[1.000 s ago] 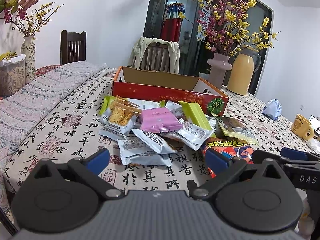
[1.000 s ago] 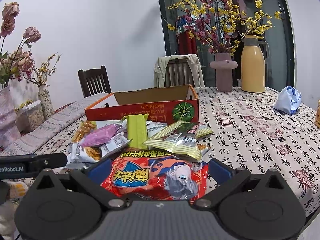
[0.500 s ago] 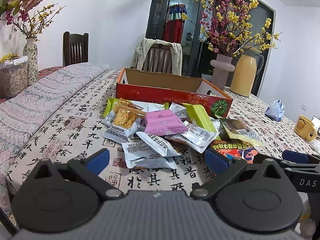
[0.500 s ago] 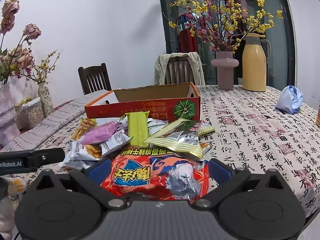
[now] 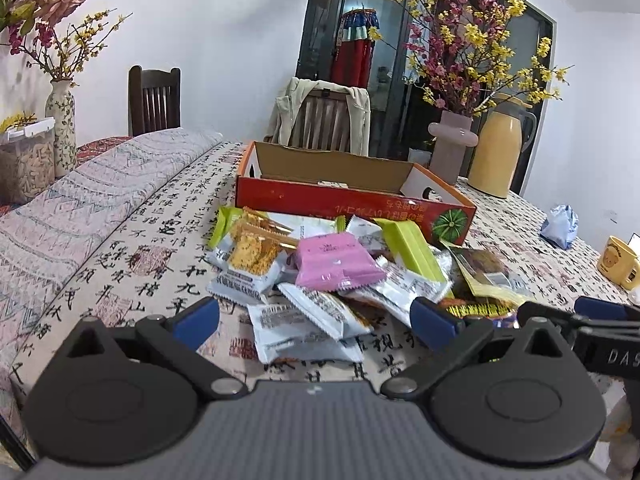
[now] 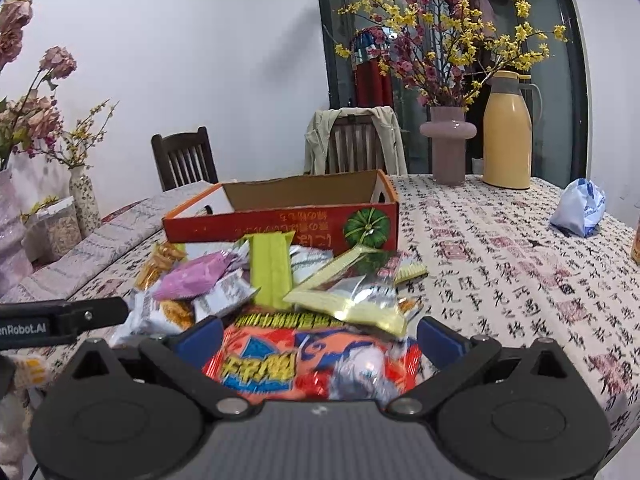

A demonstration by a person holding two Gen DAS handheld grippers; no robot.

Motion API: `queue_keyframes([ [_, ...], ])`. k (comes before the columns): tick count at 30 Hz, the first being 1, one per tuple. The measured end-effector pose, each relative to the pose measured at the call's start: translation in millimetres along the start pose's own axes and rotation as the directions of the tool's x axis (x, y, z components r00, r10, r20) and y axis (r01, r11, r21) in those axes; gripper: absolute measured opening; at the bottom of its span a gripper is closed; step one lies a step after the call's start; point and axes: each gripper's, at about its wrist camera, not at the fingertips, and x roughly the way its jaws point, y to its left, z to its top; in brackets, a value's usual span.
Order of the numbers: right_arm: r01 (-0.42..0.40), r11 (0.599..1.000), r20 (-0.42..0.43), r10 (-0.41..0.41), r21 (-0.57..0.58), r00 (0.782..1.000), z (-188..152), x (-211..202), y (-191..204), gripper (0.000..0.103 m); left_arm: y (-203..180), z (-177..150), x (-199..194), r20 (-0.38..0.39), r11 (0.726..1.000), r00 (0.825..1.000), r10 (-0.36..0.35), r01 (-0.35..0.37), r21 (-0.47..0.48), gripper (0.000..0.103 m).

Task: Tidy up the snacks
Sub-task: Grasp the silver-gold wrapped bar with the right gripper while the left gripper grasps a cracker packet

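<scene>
Red snack bag point(image 6: 308, 364) is straddled by the spread right claw point(image 6: 318, 338); left claw point(image 5: 314, 318) is held apart above white packets point(image 5: 296, 320).

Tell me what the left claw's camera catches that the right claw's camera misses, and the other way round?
Only the left view shows the yellow bear mug at the table's far right, plus the white-wrapped packets nearest its open claw. Only the right view shows the big red snack bag lying between the open right claw fingers. Both show the red cardboard box, pink packet, yellow thermos and blue bag.
</scene>
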Motion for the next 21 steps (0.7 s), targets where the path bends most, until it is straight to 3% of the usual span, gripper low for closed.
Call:
queue_keyframes([
  [3, 0.010, 1.000, -0.023, -0.010, 0.005, 1.000, 15, 14, -5, 0.102, 2, 8, 8, 0.000, 1.000, 1.000, 0.013, -0.013, -0.003, 0.103],
  [7, 0.009, 1.000, -0.087, -0.010, -0.011, 0.996, 33, 41, -13, 0.091, 6, 18, 20, -0.005, 1.000, 1.000, 0.026, -0.026, -0.011, 0.103],
  [9, -0.001, 1.000, -0.132, 0.002, 0.008, 0.991, 43, 57, -18, 0.090, 9, 21, 25, -0.009, 0.999, 1.000, 0.030, -0.030, -0.015, 0.103],
  [15, 0.003, 0.995, -0.304, 0.028, 0.101, 0.952, 61, 110, -37, 0.090, 15, 28, 39, -0.022, 0.999, 0.999, 0.039, -0.039, -0.019, 0.103],
  [21, 0.005, 0.986, -0.387, 0.062, 0.168, 0.920, 63, 142, -48, 0.089, 22, 34, 51, -0.034, 0.998, 0.998, 0.050, -0.051, -0.033, 0.103],
])
